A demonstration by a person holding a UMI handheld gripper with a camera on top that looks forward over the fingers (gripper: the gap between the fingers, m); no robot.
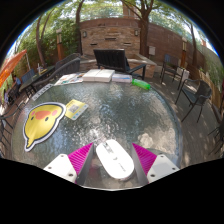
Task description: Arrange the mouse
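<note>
white mouse (pixel 114 158) between open gripper (pixel 113 157) fingers

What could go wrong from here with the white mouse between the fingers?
The white computer mouse lies between the open gripper's pink pads with gaps, so closing off-centre may twist it. The round glass table looks smooth; the mouse could slide. The yellow bird-shaped mat lies well aside, so carrying may miss it.

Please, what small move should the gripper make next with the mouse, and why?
Probably close the fingers gently. The white mouse lies on the glass table between the open gripper fingers, with a gap at each side, so it is not yet gripped. The bird-shaped mat sits beyond, to one side.
</note>
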